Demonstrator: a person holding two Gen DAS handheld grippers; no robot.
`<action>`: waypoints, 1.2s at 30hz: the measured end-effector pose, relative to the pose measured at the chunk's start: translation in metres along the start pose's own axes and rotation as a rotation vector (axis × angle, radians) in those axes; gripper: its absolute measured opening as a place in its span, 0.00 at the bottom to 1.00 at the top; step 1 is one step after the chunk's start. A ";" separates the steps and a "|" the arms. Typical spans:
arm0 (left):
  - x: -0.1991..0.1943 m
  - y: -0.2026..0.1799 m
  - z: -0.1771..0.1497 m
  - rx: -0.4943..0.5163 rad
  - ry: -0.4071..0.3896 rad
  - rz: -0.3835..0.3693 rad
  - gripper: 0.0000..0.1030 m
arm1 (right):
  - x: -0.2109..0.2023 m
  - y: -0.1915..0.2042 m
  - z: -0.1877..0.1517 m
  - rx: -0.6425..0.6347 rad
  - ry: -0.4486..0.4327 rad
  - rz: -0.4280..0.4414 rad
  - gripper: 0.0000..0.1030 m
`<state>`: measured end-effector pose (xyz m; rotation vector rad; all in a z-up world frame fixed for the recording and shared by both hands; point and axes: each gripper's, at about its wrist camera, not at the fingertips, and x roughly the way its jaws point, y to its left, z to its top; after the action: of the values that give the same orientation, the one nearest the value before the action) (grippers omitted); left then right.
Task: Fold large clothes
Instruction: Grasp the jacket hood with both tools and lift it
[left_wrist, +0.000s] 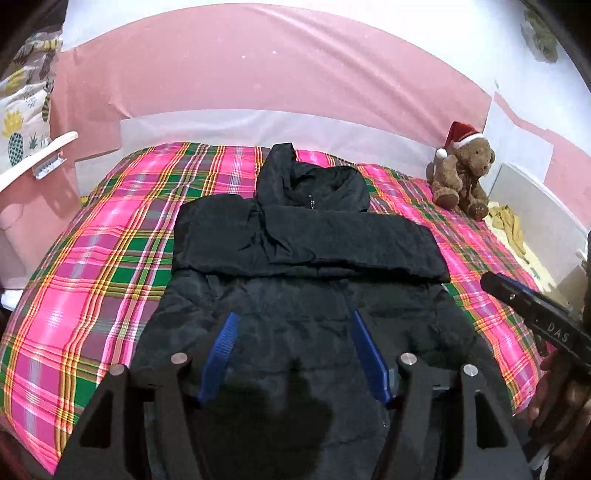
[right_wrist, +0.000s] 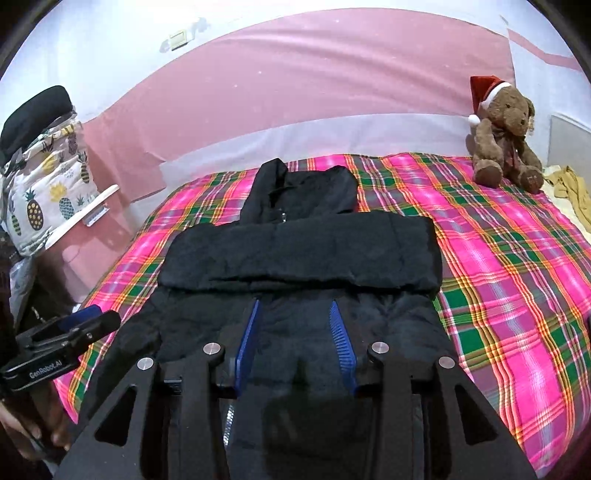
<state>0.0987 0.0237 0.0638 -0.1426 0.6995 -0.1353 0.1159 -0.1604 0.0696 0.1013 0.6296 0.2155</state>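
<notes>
A black hooded puffer jacket (left_wrist: 303, 266) lies flat on the pink plaid bedspread (left_wrist: 103, 258), hood toward the wall. Both sleeves are folded across its chest in a wide band. It also shows in the right wrist view (right_wrist: 299, 258). My left gripper (left_wrist: 293, 317) is open and empty, its blue fingers (left_wrist: 221, 354) hovering over the jacket's lower half. My right gripper (right_wrist: 295, 308) is open and empty too, over the same lower part. Each gripper shows at the edge of the other's view: the right one (left_wrist: 532, 310) and the left one (right_wrist: 74, 332).
A brown teddy bear (right_wrist: 506, 133) in a Santa hat sits at the bed's far right corner. A yellow cloth (right_wrist: 569, 192) lies beside it. A pineapple-print pillow (right_wrist: 48, 199) and a white rail stand at the left. A pink wall panel runs behind the bed.
</notes>
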 end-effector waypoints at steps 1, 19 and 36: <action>0.001 -0.001 0.001 0.004 0.003 0.000 0.64 | 0.001 0.002 0.001 -0.001 0.003 0.009 0.40; 0.051 -0.005 0.095 0.143 -0.049 -0.004 0.64 | 0.066 -0.002 0.100 -0.054 -0.013 -0.007 0.41; 0.216 0.027 0.213 0.111 0.042 0.013 0.64 | 0.229 -0.065 0.187 0.003 0.154 -0.041 0.43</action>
<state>0.4026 0.0310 0.0839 -0.0292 0.7333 -0.1651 0.4180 -0.1766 0.0791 0.0750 0.7842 0.1838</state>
